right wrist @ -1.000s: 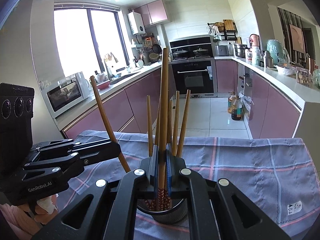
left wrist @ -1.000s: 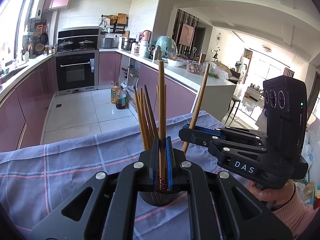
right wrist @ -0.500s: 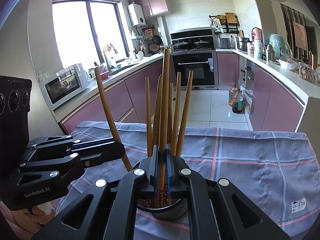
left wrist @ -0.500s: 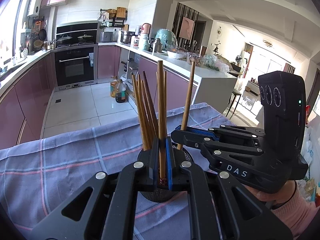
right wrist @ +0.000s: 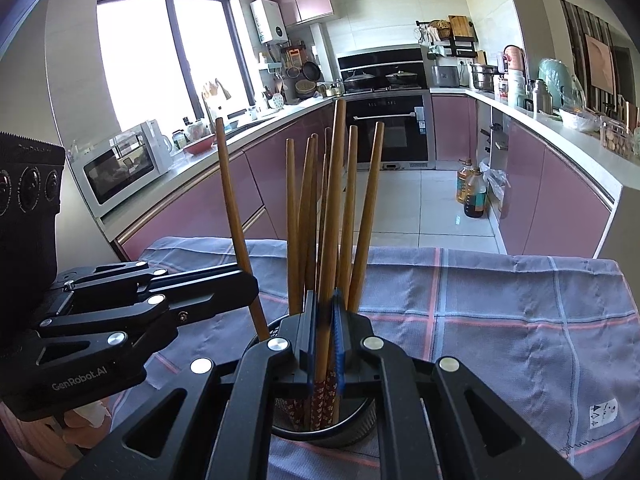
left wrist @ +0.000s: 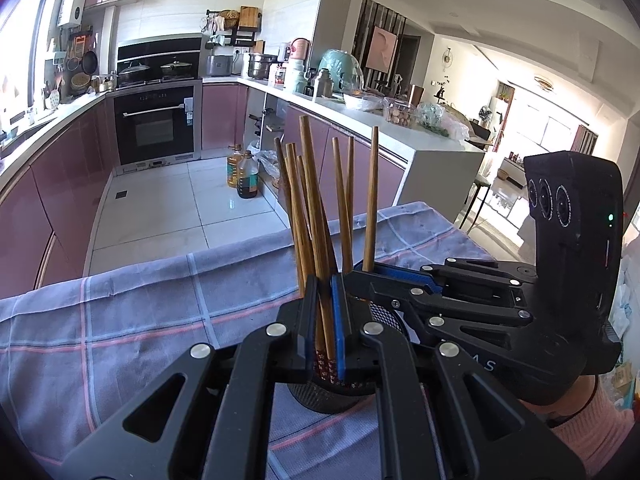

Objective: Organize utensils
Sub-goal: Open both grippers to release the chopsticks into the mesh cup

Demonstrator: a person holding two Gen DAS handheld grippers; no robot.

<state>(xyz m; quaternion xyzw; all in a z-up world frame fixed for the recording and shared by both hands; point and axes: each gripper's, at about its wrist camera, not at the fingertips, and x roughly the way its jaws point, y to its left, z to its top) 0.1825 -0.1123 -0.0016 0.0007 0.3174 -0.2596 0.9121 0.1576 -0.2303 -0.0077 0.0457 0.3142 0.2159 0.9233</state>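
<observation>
A black mesh holder stands on the checked cloth, with several wooden chopsticks upright in it. My left gripper is shut on one chopstick just above the holder. My right gripper is shut on another chopstick over the same holder. The right gripper also shows in the left wrist view, holding its chopstick. The left gripper shows in the right wrist view with its chopstick. Both held chopsticks' lower ends reach into the holder.
The cloth-covered table ends just beyond the holder. Behind it lie a tiled kitchen floor, pink cabinets, an oven, oil bottles and a microwave.
Both grippers have come lower and closer to the holder, and the two held chopsticks have sunk down into it among the others. Both stay shut.
</observation>
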